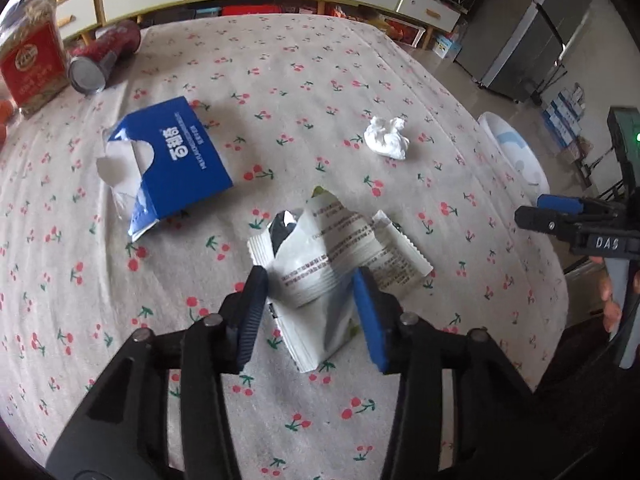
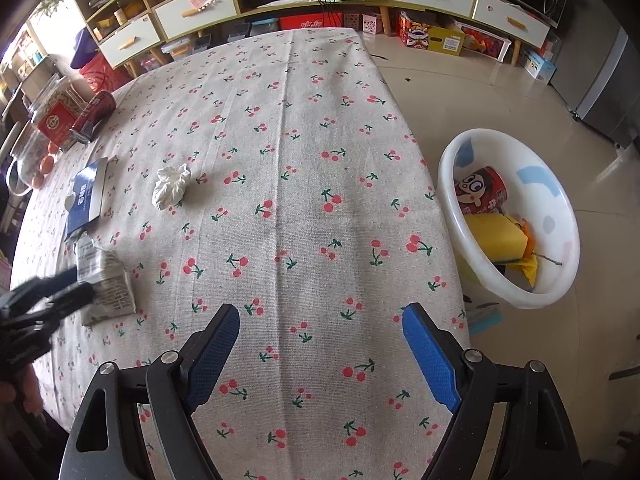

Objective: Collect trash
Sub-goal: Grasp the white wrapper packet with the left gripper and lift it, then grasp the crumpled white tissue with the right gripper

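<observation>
The left gripper (image 1: pixel 310 312) points down at a crumpled white foil snack wrapper with small printed text (image 1: pixel 320 268), which lies on the beige tablecloth with red cherries (image 1: pixel 280 80). The wrapper sits between the two blue pads; the right pad (image 1: pixel 370 320) seems to touch its edge, but whether the pads really press on it I cannot tell. In the right wrist view the same gripper (image 2: pixel 80 286) is dark and blurred at 9 o'clock, its tips at the wrapper (image 2: pixel 108 284).

From the wrapper, a torn blue cardboard tissue box with white letters (image 1: pixel 176 160) lies at 10 o'clock, and a crumpled white paper tissue (image 1: pixel 386 138) lies at 1 o'clock, well apart. A red drink can on its side (image 1: pixel 104 54) and a clear jar with a red label (image 1: pixel 32 60) stay at the far left edge.

The right gripper (image 2: pixel 320 344) hangs over bare cloth with its jaws wide apart, nothing between them. At 3 o'clock from it, on the floor beside the table, stands a white round plastic basin (image 2: pixel 448 200) which holds a red cartoon can (image 2: pixel 482 192) and yellow packaging (image 2: pixel 496 236).
</observation>
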Motion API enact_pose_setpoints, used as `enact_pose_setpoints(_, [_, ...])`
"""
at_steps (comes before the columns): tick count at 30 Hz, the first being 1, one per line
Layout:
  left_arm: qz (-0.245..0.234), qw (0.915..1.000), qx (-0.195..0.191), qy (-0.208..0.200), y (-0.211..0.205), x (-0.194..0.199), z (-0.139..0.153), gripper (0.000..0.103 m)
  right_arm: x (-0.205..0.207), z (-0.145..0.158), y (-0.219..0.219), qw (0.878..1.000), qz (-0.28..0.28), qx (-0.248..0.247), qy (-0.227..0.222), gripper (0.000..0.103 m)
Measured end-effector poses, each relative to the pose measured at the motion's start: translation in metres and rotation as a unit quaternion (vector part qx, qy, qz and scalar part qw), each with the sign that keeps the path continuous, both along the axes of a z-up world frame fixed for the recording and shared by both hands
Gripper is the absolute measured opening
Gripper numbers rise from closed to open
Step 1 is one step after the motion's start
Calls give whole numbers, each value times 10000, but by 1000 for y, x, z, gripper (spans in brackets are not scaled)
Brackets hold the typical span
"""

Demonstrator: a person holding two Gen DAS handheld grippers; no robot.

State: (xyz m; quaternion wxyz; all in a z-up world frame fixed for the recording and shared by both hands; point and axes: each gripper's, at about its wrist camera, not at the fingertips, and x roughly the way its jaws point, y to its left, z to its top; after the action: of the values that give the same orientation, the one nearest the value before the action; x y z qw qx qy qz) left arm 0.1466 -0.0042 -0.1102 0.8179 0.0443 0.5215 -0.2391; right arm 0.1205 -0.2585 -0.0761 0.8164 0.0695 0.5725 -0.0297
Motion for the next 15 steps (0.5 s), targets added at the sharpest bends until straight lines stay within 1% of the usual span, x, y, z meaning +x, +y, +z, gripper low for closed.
enact_pose_setpoints(1, [-44, 9999, 115, -62, -3, -2, 1, 39, 0, 0, -1, 10000, -24, 8, 3, 85])
enact_pose_setpoints(2, [-89, 9999, 124, -75, -4, -3, 2, 28, 0, 0, -2, 10000, -43, 15, 4, 85])
enact_pose_setpoints(5, [-109, 9999, 2, 16, -1, -6, 6, 25, 0, 0, -3, 10000, -92, 23, -2, 85])
enact_pose_setpoints(9, [37, 9997, -251, 63, 14, -10, 16, 19, 4, 1, 0, 10000, -83, 49, 9, 85])
enact_pose_setpoints(11, [175, 9989, -429, 27, 25, -10, 25, 16, 7, 3, 6, 10000, -24, 46, -11, 85])
enact_pose_setpoints(15, [571, 9960, -685, -114, 49, -8, 44, 16, 17, 6, 20, 9999, 97, 32, -77, 85])
